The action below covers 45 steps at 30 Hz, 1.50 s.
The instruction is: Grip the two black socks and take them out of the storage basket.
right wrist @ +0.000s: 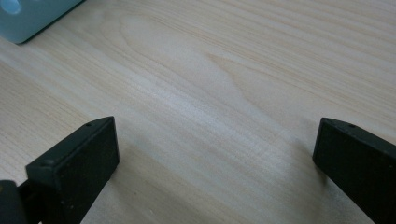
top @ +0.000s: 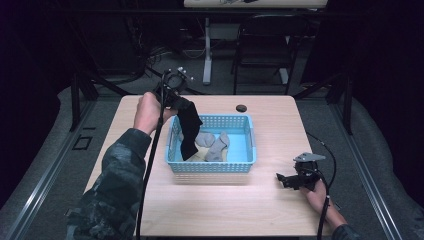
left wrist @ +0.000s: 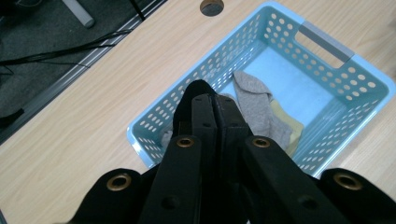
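The left gripper [top: 179,103], in the upper left-centre of the high view, has its jaws clamped on the top of a black sock [top: 189,131], pinching only 1 end so the rest hangs free. The sock dangles over the left part of the light blue basket [top: 210,166] at the frame's centre, its lower end reaching down inside the basket, apparently so it can be lifted clear or lowered in without snagging. 2 grey socks [top: 214,145] lie on the basket floor, beside something pale yellow [left wrist: 288,124]. The right gripper [top: 282,180], lower right, rests on the wooden table [top: 270,210] with its jaws spread wide and nothing between them, parked clear of the work.
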Each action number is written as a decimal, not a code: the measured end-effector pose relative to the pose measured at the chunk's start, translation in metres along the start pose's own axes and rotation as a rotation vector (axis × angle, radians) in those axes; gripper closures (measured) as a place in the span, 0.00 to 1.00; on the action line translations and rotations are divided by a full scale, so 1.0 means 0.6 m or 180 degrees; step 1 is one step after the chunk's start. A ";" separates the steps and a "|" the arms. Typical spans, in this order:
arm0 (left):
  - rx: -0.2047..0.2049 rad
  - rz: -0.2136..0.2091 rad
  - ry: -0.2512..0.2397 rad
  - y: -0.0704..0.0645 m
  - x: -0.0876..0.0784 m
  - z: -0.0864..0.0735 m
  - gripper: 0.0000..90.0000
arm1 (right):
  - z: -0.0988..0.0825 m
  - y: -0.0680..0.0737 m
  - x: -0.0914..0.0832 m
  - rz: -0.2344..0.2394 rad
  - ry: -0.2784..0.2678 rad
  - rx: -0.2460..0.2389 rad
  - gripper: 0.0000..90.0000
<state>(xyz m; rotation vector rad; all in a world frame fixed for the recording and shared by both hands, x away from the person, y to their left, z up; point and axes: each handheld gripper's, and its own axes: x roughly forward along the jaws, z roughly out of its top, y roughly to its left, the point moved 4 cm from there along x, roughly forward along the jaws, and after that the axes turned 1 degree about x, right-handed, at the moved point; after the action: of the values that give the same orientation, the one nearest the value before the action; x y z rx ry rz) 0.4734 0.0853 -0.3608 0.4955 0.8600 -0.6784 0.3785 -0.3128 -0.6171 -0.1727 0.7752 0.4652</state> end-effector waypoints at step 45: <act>-0.0250 0.0452 -0.0504 0.081 -0.169 0.023 0.97 | 0.000 0.000 0.000 -0.0004 -0.0011 -0.0006 0.00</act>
<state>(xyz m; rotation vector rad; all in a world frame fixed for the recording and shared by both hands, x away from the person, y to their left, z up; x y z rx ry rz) 0.4678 0.1439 -0.2640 0.4221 0.6928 -0.5439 0.3785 -0.3129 -0.6173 -0.1743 0.7711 0.4648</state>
